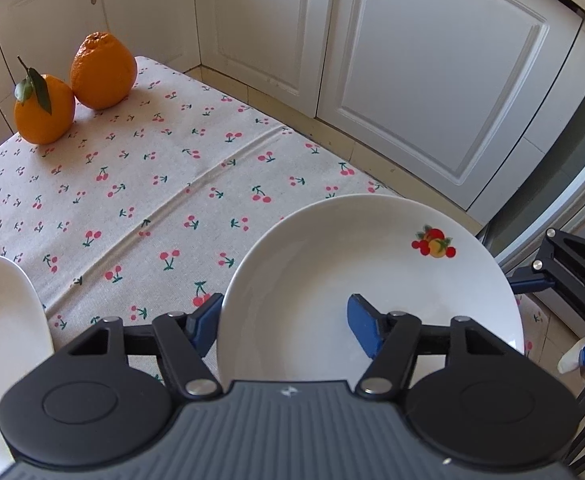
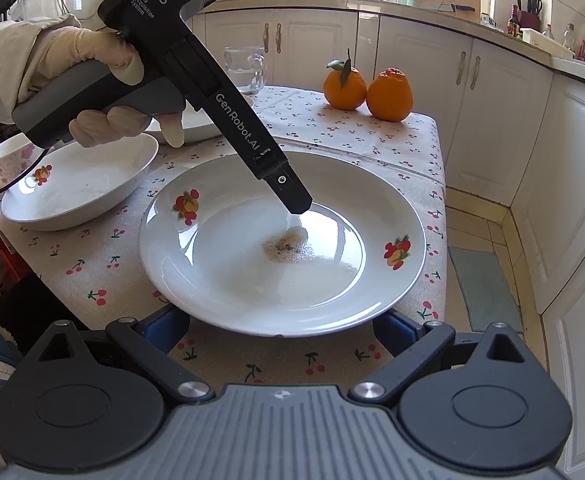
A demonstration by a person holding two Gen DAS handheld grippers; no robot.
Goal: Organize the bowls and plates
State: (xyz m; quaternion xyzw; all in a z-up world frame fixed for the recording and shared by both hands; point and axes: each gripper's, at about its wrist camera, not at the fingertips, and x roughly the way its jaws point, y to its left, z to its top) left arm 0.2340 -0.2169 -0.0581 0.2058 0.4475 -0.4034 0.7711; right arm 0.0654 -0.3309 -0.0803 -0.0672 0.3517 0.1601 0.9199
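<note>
My left gripper [image 1: 288, 320] has its jaws apart astride the near rim of the plate [image 2: 282, 240], centre frame on the worktop [image 2: 372, 140]. My right gripper [image 2: 282, 326] waits spread at the rim. Glazed china: stiff, slick, breakable, so I'd pinch the rim. I count three plates, one small bowl [image 2: 6, 162], two oranges [image 2: 368, 88].
</note>
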